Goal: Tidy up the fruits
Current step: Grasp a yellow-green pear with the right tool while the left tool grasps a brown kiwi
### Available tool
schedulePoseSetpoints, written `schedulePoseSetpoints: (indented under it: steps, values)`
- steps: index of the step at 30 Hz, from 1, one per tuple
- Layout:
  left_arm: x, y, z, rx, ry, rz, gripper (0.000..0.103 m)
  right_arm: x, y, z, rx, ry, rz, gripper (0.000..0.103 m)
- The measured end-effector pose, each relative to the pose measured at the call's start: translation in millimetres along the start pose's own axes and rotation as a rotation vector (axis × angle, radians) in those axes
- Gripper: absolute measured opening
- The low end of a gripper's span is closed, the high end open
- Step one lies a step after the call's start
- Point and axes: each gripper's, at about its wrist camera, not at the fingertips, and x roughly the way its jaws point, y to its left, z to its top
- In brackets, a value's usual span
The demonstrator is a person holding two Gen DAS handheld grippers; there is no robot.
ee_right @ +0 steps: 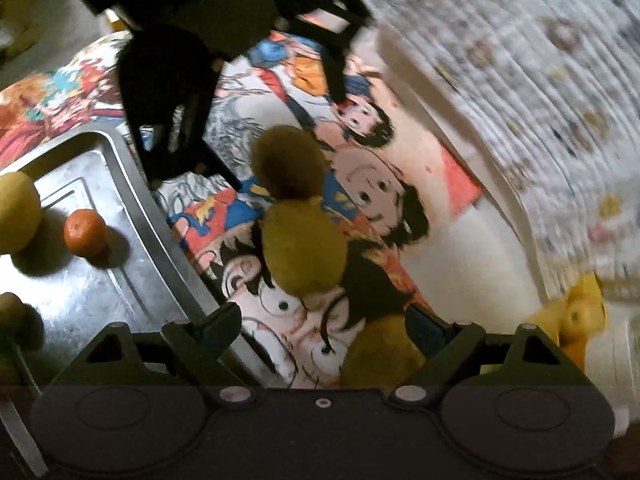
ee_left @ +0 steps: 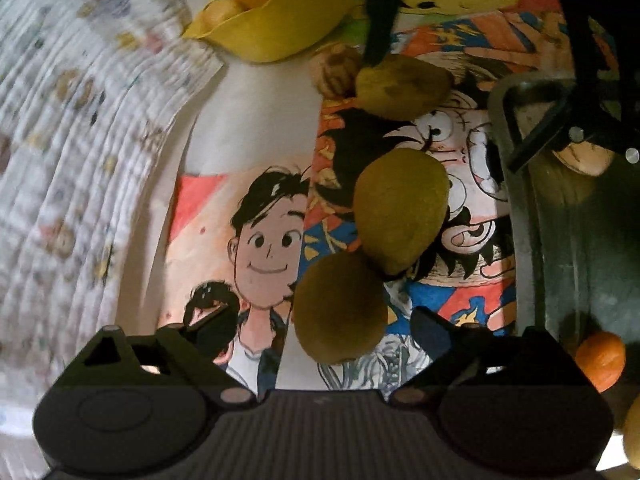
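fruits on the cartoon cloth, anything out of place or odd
Three brown-green oval fruits lie loose in a row on the cartoon-print cloth, beside the grey metal tray rather than in it. A small orange mandarin already sits on the tray. Nothing looks spilled or damaged.

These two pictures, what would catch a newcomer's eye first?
Probably the bright cartoon-print cloth covering the surface, with three brownish-green fruits lying in a row on it. Beside the cloth sits a metal tray holding a small orange fruit. Both black tongs, left and right, stand open above the row.
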Motion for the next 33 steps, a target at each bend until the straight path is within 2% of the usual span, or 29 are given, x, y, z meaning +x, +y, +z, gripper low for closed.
schedulePoseSetpoints:
  steps: [4, 8, 11, 15, 20, 22, 26, 33]
  values:
    - [8.6, -4.0, 1.0, 0.051, -0.011, -0.021, 0.085, 9.9, 3.3, 11.1, -0.072, 0.017, 0.006, 0.084]
    - [11.6, -0.5, -0.1, 0.043, -0.018, -0.079, 0.079, 20.9, 3.5, 14.6, -0.134, 0.035, 0.024, 0.073]
    - [12.6, 4.0, -0.7, 0.044, -0.022, -0.102, 0.076, 24.8, 0.7, 15.2, -0.163, 0.033, 0.039, 0.072]
    - [14.6, 5.3, -1.6, 0.052, -0.04, -0.114, 0.075, 26.5, -3.9, 21.8, -0.186, 0.031, 0.099, 0.072]
    - [17.5, 10.7, 2.4, 0.031, -0.055, -0.143, 0.073, 32.2, 2.9, 29.6, -0.275, 0.038, 0.129, 0.069]
    - [18.2, 12.7, 3.3, 0.025, -0.057, -0.158, 0.067, 36.2, 4.7, 31.4, -0.298, 0.041, 0.118, 0.066]
    - [17.4, 11.4, 1.8, 0.024, -0.066, -0.155, 0.064, 40.2, 3.2, 32.6, -0.302, 0.035, 0.101, 0.06]
    - [17.4, 11.8, 1.1, 0.023, -0.075, -0.149, 0.06, 49.5, 5.7, 32.7, -0.333, 0.034, 0.087, 0.059]
